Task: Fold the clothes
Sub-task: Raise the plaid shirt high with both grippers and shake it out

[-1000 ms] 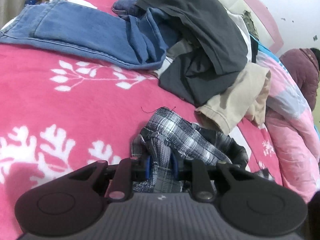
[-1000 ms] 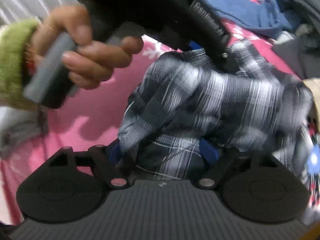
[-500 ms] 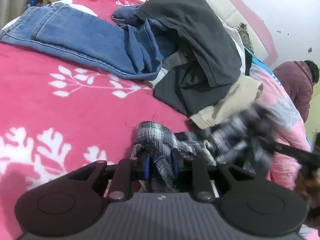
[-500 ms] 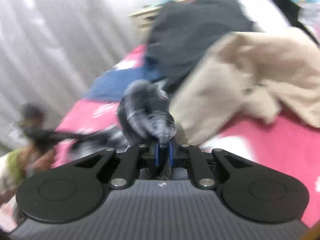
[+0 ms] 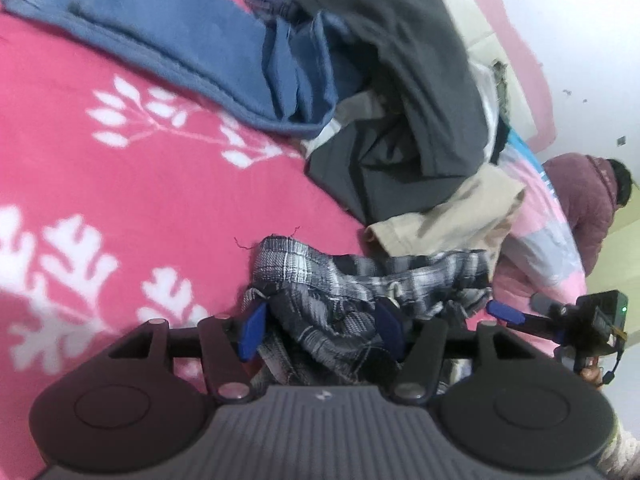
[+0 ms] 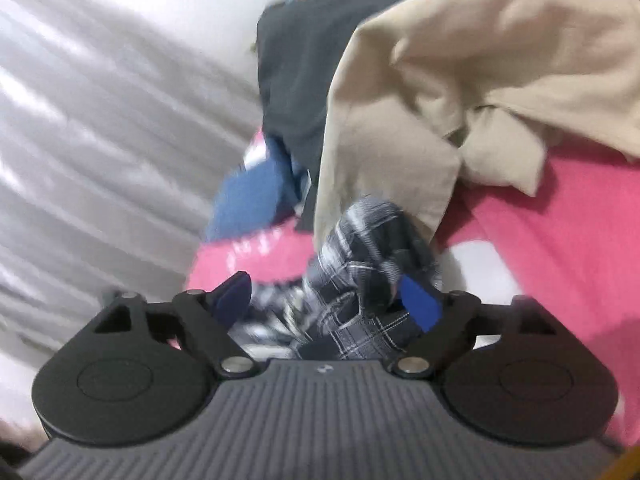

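A: What's the surface?
B: A bed (image 5: 120, 184) under a pink blanket with white leaves.

A: And the plaid shirt (image 5: 340, 280)?
B: Bunched on it between both hand-held grippers. The left (image 5: 320, 328) has its fingers spread, cloth lying between; the right (image 6: 328, 304) likewise.

A: Beyond?
B: Beige garment (image 6: 460, 80), dark clothes (image 5: 400, 80) and jeans (image 5: 180, 40), ahead of the left.

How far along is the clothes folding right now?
Nothing looks folded yet. In hand: the plaid garment lies stretched but crumpled on the pink blanket, with the left gripper and right gripper both open around its ends. Left: jeans, dark garment and beige garment, all heaped.
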Available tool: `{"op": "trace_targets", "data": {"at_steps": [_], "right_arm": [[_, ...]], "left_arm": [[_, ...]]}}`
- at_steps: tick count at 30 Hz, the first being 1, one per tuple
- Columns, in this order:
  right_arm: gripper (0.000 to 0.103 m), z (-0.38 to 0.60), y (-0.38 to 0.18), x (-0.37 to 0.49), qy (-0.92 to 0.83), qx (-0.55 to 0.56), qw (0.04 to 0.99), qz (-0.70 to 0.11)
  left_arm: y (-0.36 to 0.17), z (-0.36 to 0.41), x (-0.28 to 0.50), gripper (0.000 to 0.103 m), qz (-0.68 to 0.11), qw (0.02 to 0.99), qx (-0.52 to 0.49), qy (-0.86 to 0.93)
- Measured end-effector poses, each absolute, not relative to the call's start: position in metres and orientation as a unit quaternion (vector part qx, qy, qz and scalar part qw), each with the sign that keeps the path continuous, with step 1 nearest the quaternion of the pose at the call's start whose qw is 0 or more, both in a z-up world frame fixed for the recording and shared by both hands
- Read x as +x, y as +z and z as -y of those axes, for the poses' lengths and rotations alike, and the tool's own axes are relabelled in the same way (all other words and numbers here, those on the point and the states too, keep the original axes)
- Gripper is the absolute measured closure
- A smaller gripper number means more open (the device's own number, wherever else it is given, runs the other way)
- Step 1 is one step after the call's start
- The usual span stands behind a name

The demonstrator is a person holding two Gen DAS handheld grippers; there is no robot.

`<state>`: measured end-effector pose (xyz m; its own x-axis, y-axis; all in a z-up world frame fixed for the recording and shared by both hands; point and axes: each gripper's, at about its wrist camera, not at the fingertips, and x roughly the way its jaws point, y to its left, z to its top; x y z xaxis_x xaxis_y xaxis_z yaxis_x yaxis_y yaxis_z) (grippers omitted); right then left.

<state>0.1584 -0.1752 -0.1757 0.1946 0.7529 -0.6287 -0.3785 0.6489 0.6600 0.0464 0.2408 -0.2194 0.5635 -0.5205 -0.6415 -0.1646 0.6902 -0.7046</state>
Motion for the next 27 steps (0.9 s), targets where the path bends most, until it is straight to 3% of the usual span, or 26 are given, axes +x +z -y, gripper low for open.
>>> {"op": "trace_targets", "data": {"at_steps": [4,6,9,11,15,19,27], "right_arm": [[0.020,0.145,-0.210,0.170,0.356,0.155,0.735,-0.556],[0.020,0.140,-0.223,0.175,0.347,0.160,0.728,-0.570],[0.021,0.136,-0.230,0.174,0.352,0.164,0.734,-0.557],[0.032,0.132,-0.229,0.171,0.353,0.142,0.745,-0.548],[0.089,0.134,-0.220,0.163,0.351,0.130,0.764,-0.525],[0.093,0.151,-0.193,0.145,0.351,0.122,0.798,-0.475],[0.099,0.194,-0.092,0.094,0.361,0.110,0.870,-0.319]], "left_arm": [[-0.224,-0.232,0.053,0.045,-0.446,0.807,-0.376,-0.094],[-0.221,-0.228,0.052,0.050,-0.438,0.817,-0.365,-0.082],[-0.223,-0.222,0.050,0.064,-0.421,0.831,-0.361,-0.050],[-0.224,-0.218,0.049,0.078,-0.410,0.838,-0.358,-0.030],[-0.211,-0.212,0.041,0.092,-0.386,0.854,-0.350,-0.003],[-0.161,-0.210,0.017,0.094,-0.325,0.881,-0.344,-0.005],[0.005,-0.186,-0.039,0.094,-0.155,0.945,-0.283,-0.057]]}}
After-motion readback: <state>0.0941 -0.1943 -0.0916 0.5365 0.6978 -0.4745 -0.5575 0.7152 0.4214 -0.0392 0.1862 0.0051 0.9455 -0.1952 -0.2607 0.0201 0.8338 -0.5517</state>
